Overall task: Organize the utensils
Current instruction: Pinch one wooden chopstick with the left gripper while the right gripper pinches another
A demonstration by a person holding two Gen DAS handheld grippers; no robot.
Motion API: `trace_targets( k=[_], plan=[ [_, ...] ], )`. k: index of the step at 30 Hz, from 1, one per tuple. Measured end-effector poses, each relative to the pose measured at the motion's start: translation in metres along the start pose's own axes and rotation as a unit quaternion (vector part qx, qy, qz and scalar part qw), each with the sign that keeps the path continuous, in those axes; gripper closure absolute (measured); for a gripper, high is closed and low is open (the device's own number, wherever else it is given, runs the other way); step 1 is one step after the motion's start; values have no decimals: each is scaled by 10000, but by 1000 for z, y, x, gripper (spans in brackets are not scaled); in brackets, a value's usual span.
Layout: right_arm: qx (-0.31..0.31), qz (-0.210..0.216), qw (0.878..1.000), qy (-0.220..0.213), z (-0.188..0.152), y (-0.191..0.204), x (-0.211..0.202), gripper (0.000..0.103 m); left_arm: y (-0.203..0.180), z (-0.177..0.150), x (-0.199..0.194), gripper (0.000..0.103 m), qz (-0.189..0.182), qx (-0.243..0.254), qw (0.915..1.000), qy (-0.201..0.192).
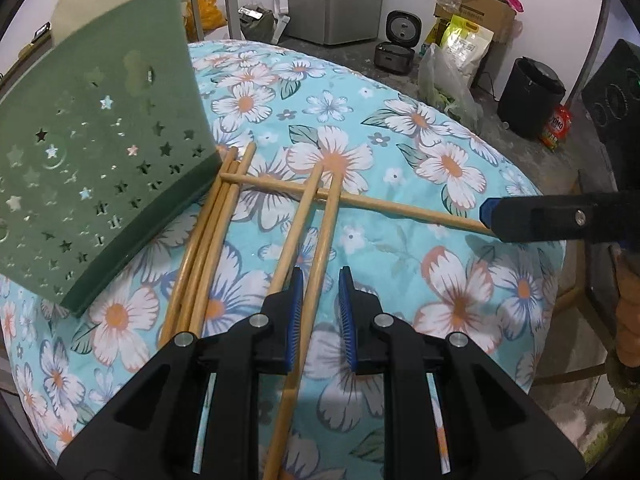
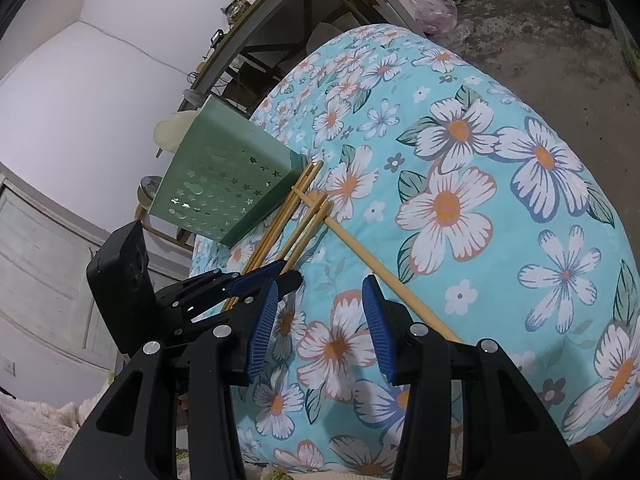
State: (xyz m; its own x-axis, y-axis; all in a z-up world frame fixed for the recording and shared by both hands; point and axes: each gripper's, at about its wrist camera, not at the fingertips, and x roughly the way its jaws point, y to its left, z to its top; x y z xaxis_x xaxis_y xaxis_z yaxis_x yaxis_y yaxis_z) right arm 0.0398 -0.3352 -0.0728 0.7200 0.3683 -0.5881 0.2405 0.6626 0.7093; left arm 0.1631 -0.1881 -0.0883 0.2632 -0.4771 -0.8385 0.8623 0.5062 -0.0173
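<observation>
Wooden chopsticks (image 1: 224, 220) lie scattered on the floral-covered worktop (image 1: 400, 280): a bundle of three just beside the base of the green star-punched utensil holder (image 1: 100, 160), a pair (image 1: 316, 220) running near to far at centre, and a single chopstick (image 1: 360, 200) lying crosswise under that pair's far ends. The sticks look light, stiff and smooth, so they would likely roll or slip between ribbed pads; a hold near mid-length, square across the shaft, seems steadiest. The left hand-held gripper (image 1: 319, 292) stands narrowly parted astride one stick of the central pair, its pads not visibly pressing on it; the other stick of the pair lies outside its left pad. The right hand-held gripper (image 2: 320, 320) is about half open over bare cloth and holds nothing, the crosswise stick passing just to its right. The holder stands tilted at the far left; its inside cannot be seen, though a pale rounded object (image 2: 176, 130) rises behind its rim.
</observation>
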Motion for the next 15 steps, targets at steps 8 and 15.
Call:
trace_targets(
  k=[8,15],
  plan=[
    [-70,-91,9999,-7,0,2,-1,64,8,4,-3,97,-173,-454,9988,-32],
    [17,244,9997,57,2,9,4,66,13,-1,-44,97,-395,-737,9958,-359]
  ],
)
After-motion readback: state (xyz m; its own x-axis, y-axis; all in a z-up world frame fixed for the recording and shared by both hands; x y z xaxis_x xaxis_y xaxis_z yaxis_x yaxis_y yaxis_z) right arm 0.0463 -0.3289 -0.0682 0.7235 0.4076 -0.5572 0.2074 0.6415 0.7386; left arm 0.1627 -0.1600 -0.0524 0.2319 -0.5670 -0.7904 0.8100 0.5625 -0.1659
